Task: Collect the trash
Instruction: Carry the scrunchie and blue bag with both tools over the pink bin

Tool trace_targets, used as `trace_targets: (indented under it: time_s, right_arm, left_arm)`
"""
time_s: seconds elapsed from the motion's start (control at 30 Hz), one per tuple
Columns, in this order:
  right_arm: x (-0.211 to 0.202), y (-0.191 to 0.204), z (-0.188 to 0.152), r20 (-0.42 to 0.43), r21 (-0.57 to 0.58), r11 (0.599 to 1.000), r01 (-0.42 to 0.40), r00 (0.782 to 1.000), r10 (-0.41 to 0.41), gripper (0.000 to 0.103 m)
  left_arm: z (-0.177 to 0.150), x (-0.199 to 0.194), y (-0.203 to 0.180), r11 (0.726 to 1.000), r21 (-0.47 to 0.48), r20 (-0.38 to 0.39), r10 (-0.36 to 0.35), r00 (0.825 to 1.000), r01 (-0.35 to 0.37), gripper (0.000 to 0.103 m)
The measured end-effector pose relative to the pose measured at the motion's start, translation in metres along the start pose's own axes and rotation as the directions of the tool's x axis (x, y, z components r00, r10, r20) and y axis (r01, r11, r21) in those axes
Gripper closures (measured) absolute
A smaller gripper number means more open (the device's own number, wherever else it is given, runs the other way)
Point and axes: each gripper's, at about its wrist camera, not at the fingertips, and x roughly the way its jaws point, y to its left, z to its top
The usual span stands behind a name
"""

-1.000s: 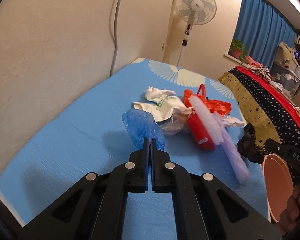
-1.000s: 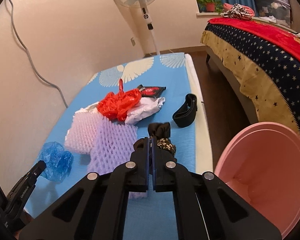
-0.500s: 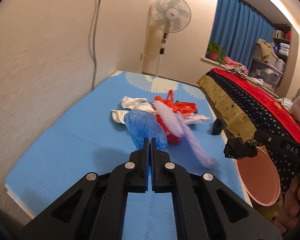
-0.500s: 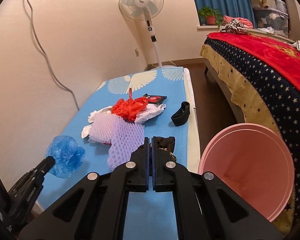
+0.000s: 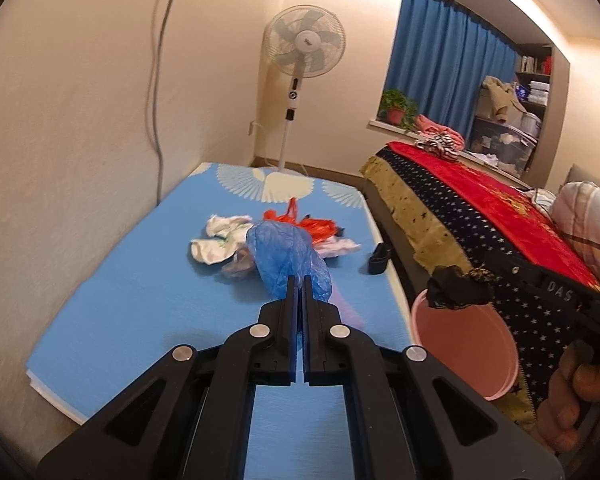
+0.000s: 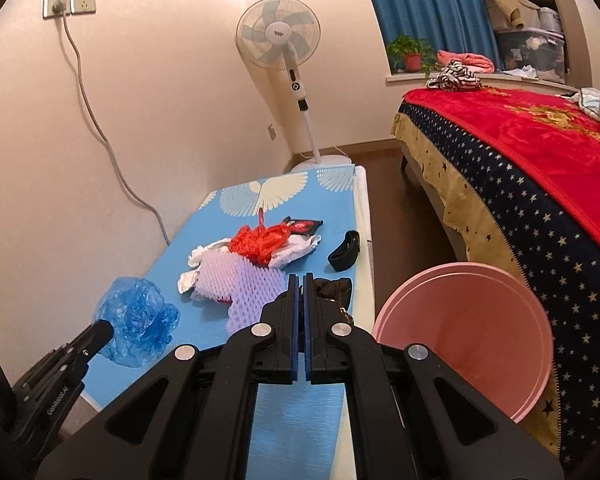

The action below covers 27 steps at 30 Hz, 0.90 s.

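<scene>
Left wrist view shows the left gripper (image 5: 299, 282) closed tight on a crumpled blue plastic bag (image 5: 286, 258), which hangs off the fingertips clear of the blue mat (image 5: 112, 312). Held by a pinch of film, it can be carried without dragging the other litter along. To the right, the right gripper (image 5: 496, 276) has its jaws clamped on a black crumpled scrap (image 5: 458, 290), poised just above the rim of the pink bucket (image 5: 460, 344); that looks like the position for a drop, though nothing has been let go yet.

Right wrist view confirms both grips: the black scrap (image 6: 334, 290) sits pinched at the fingertips with the bucket (image 6: 464, 340) beside it to the right, and the blue bag (image 6: 136, 330) is at the tip of the other tool, lower left.

Still on the mat are 2 foam nets, pink (image 6: 216, 272) and lilac (image 6: 256, 292), an orange-red bag (image 6: 262, 242), white wrappers (image 6: 296, 252), a dark packet (image 6: 306, 225) and a black band (image 6: 344, 255) near the mat's edge. So the job seems to be at an early stage.

Around it: a standing fan (image 6: 278, 36), a wall socket (image 6: 69, 3) with a cable, blue curtains (image 6: 432, 4), and a bed under a red starred blanket (image 6: 540, 152).
</scene>
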Motion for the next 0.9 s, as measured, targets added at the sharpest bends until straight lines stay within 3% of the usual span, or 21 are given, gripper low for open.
trace_targets:
  time_s: [0.33, 0.67, 0.9]
  right_arm:
    - [-0.01, -0.015, 0.011, 0.036, 0.019, 0.999, 0.03, 0.999, -0.031, 0.101]
    - [0.007, -0.04, 0.011, 0.019, 0.054, 0.996, 0.07, 0.997, -0.071, 0.101]
    - [0.017, -0.055, 0.008, 0.008, 0.087, 0.992, 0.092, 0.996, -0.093, 0.101]
  left_arm:
    - [0.012, 0.014, -0.026, 0.998, 0.016, -0.011, -0.061, 0.998, 0.062, 0.102]
    - [0.013, 0.037, -0.047, 0.993, 0.047, 0.016, -0.108, 0.994, 0.107, 0.102]
    - [-0.002, 0.055, -0.057, 0.987, 0.076, -0.012, -0.138, 0.99, 0.138, 0.102]
